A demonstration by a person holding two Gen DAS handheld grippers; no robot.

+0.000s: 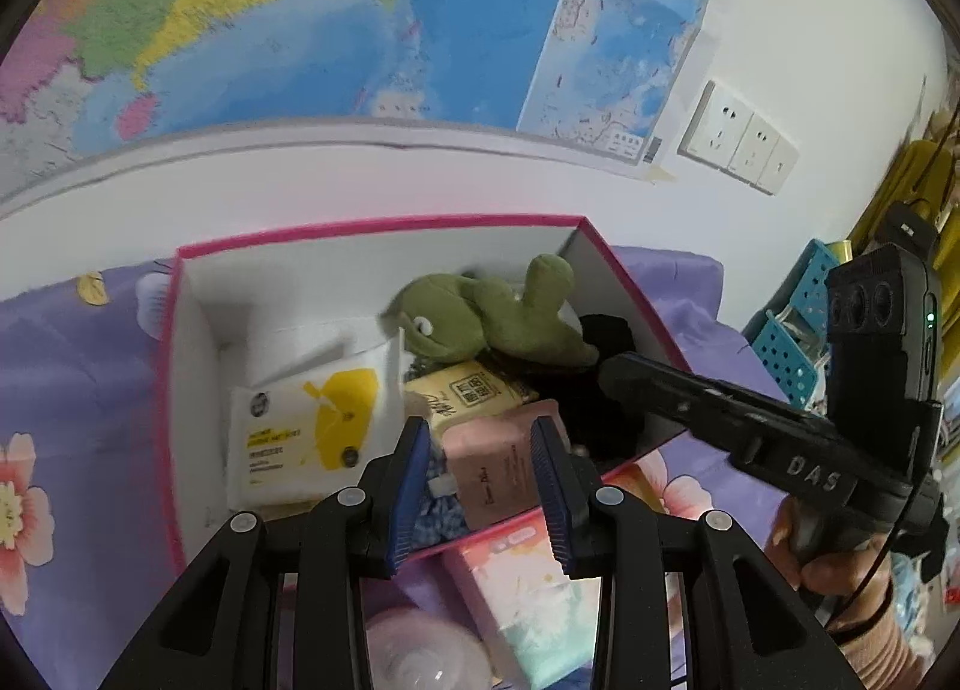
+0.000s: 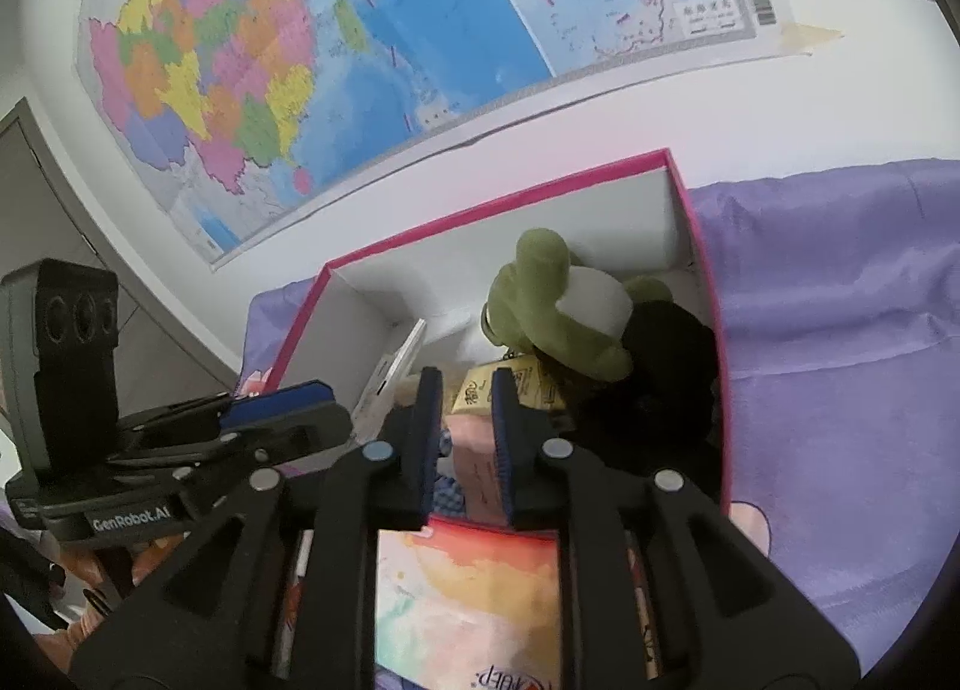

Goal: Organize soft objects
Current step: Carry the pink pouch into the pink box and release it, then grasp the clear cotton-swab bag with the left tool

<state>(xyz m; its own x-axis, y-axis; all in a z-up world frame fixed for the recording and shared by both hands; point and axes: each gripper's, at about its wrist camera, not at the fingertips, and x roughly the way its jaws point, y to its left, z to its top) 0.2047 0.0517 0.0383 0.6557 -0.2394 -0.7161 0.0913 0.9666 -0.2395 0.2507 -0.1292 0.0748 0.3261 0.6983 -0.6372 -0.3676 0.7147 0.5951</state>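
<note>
Okay, both my grippers are angled downward over the near rim of the pink-edged box [image 1: 372, 222], which sits on the purple flowered cloth [image 1: 78, 366] against the white wall under the map [image 1: 300, 12].

My left gripper [image 1: 480, 486] hovers just above the box's near edge. Its blue pads [image 1: 411, 486] stand a little apart, and through the gap I see a pink packet [image 1: 498, 462] lying inside the box. The pads don't look pressed onto it, so I'd call that gripper released, holding nothing.

My right gripper [image 2: 462, 444] comes in beside it, tilted the same way, the hand [image 1: 840, 570] wrapped round its handle at the box's near right corner. Its fingers [image 2: 426, 438] show a narrow gap with nothing pinched between them; I see only the box contents beyond.

Inside the box: the green plush toy [image 1: 486, 318] lies toward the far right corner, partly over something black and soft [image 1: 606, 342] against the right wall. A yellow tissue pack [image 1: 462, 396] lies just in front of the plush, and a white-and-yellow wipes pack [image 1: 306, 432] leans on the left side.

Outside the box, just below its near rim, lies a pastel tissue pack [image 2: 468, 600] on the cloth, right under both grippers.
</note>
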